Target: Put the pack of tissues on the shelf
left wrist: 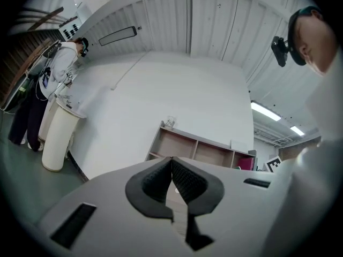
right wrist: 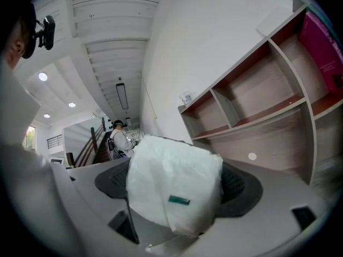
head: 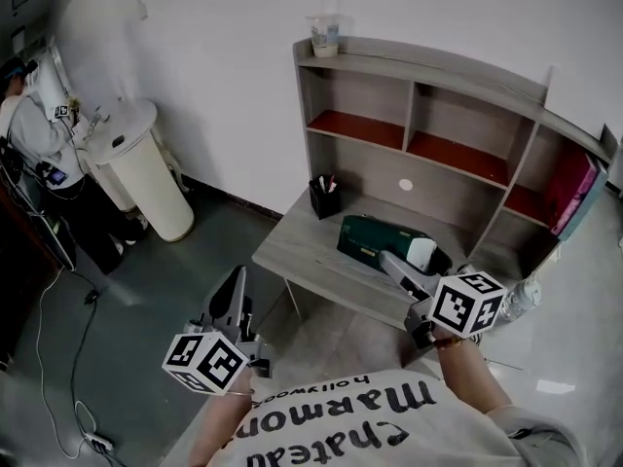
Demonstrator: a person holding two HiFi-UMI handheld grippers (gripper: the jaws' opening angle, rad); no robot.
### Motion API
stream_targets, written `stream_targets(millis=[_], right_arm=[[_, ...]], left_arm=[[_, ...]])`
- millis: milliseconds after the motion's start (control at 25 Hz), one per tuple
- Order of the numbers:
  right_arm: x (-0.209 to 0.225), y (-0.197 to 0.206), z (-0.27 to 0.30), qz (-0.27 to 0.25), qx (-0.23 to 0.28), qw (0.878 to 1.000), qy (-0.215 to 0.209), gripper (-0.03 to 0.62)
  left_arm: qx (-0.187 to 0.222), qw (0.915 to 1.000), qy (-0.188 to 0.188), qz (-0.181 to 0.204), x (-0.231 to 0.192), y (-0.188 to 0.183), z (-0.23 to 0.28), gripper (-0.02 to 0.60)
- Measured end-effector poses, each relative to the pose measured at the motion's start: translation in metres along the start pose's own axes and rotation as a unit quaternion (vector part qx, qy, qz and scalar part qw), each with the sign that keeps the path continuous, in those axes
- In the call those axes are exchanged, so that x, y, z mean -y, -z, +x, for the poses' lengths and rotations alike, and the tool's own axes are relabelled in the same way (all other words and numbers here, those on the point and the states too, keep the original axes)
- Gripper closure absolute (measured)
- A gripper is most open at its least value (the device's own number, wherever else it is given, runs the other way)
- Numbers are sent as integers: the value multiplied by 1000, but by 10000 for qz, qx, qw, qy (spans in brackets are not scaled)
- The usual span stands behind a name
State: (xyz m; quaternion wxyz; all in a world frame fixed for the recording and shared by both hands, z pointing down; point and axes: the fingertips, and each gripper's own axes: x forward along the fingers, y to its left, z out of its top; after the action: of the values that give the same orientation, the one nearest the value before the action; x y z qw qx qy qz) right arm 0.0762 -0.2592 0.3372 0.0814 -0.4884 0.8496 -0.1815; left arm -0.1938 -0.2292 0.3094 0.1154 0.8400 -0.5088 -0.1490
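A white pack of tissues [right wrist: 174, 183] fills the space between the jaws of my right gripper [right wrist: 177, 189], which is shut on it. In the head view the pack of tissues [head: 421, 253] shows as a small white lump at the tip of the right gripper [head: 421, 259], above the desk's front right part. The grey shelf [head: 428, 115] with red-floored compartments rises at the back of the desk; the same shelf [right wrist: 252, 103] lies ahead in the right gripper view. My left gripper [head: 234, 295] hangs low at the left over the floor, its pads [left wrist: 185, 180] pressed together, holding nothing.
A dark green box [head: 375, 239] lies on the grey desk [head: 302, 256], with a black pen holder [head: 325, 198] behind it. A clear cup [head: 325, 37] stands on the shelf top. Pink folders [head: 574, 191] lean in the right compartment. A white bin [head: 146, 168] and a person [head: 39, 134] stand far left.
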Motion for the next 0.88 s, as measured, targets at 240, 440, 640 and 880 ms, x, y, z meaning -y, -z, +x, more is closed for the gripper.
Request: stream_targets(millis=[240,440,640,880], right_arm=[[11,14,17,169,-64,9996,212,151],[22,13,27,226,-53,9993,307,151],[34,3,41,172,-43,9991,387,151],[47,-26,81,79,140,9995,263,151]], left_arm=[[-270,9996,100,-80,-19,13,11,565],[-453,9986,-41,-258,-35,26,21,565],[-476,9983,36,-330,-40,31,41,565],[-379,9987,62,-333,-54,13,75,564]])
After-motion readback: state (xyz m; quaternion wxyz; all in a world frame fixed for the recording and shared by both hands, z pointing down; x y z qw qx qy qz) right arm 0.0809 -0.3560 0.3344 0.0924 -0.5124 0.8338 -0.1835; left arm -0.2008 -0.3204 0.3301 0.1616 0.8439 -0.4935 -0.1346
